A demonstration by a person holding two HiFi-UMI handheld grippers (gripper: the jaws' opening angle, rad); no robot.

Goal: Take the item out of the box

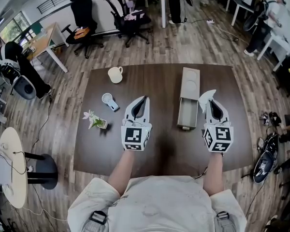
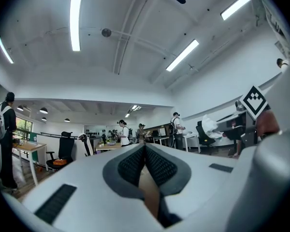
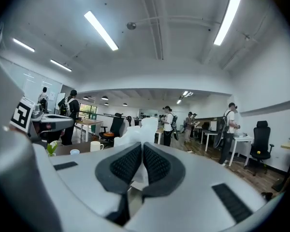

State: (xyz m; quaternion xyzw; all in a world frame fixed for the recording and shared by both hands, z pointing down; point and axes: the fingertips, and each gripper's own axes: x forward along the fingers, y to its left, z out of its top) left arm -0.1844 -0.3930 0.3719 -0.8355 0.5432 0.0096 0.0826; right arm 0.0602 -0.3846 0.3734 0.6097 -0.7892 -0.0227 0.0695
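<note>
A long grey-beige box lies on the dark brown table, its inner tray slid out toward me. My right gripper hovers just right of the box, tips raised, shut on a crumpled white paper-like item. In the right gripper view that white item sticks up from between the closed pads of the right gripper. My left gripper is left of the box, shut with nothing in it; in its own view the left gripper shows its pads pressed together.
On the table's left half stand a cream mug, a small blue and white hand fan and a small potted plant. Office chairs, desks and several people fill the room beyond the table.
</note>
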